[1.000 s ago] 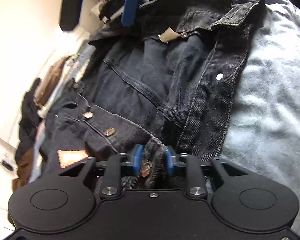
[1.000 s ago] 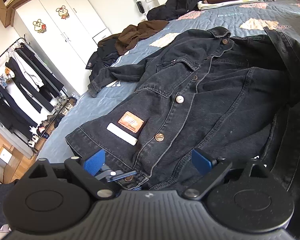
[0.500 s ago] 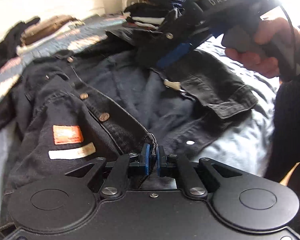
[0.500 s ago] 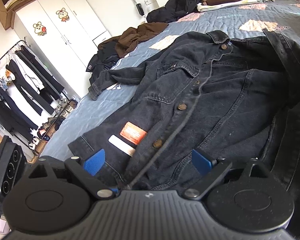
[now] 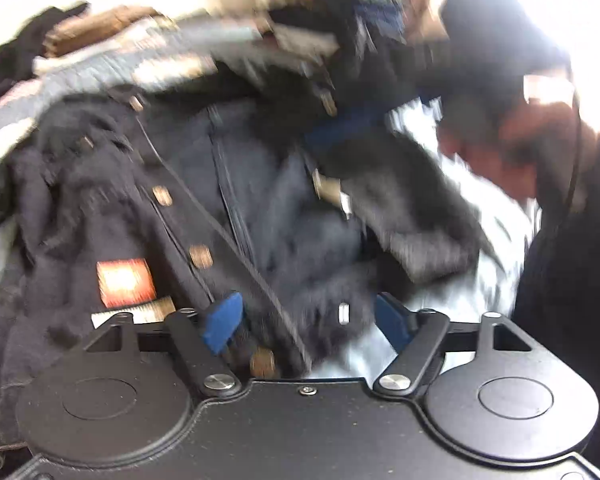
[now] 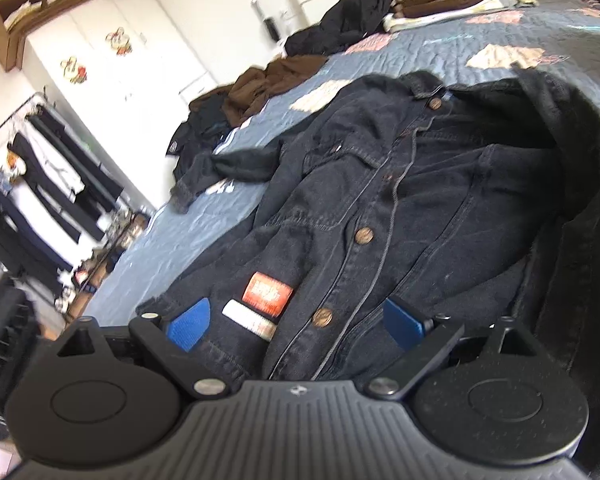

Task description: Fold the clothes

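Bed (image 6: 204, 236): denim jacket (image 6: 440, 208) beneath both spread grippers.

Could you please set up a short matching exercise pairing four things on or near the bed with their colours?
Things:
1. denim jacket
2. jacket patch
3. bedspread
4. crumpled garment by the far edge

Colours:
A. brown
B. orange-red
C. black
D. grey-blue with pale patches

Pairs: 1-C, 2-B, 3-D, 4-A
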Tool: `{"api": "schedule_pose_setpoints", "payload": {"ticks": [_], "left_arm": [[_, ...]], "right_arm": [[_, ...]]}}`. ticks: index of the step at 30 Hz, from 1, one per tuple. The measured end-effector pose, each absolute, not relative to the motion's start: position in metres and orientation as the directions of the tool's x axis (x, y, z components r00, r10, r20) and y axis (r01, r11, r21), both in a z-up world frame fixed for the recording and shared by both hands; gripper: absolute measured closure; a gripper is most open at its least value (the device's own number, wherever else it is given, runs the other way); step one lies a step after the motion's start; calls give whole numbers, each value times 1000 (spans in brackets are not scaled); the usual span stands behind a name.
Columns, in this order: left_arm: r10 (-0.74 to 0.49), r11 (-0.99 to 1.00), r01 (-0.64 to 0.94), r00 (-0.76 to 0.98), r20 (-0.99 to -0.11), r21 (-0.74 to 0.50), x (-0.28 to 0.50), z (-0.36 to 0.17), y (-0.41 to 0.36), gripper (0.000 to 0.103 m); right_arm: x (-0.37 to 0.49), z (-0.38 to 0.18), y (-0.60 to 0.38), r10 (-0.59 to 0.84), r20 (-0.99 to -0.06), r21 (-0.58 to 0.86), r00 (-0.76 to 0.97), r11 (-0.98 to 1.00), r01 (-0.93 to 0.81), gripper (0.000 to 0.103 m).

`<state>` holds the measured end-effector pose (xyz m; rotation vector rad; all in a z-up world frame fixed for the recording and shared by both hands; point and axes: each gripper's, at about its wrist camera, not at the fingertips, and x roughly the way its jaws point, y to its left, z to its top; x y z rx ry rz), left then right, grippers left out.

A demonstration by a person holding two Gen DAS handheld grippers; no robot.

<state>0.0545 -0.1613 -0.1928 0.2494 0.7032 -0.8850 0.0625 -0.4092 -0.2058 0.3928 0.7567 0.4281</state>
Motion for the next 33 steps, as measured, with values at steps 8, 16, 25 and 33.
{"api": "schedule_pose_setpoints", "payload": {"ticks": [8, 16, 25, 33], "left_arm": [[-531, 829, 531, 644, -551, -178, 111, -180, -178, 7], [-542, 840, 446, 688, -483, -309, 150, -203, -168, 7], [-501, 862, 466, 735, -457, -197, 166, -207, -151, 7], [-496, 867, 447, 734, -464, -219, 185, -211, -145, 7]], "right_arm": [[55, -207, -454, 373, -531, 501, 761, 862, -73, 10], [67, -230, -470, 305, -571, 478, 762, 878, 6, 10], [167, -213, -462, 379, -562, 493, 735, 867, -71, 10], [313, -229, -445, 415, -672, 472, 614, 878, -77, 10]]}}
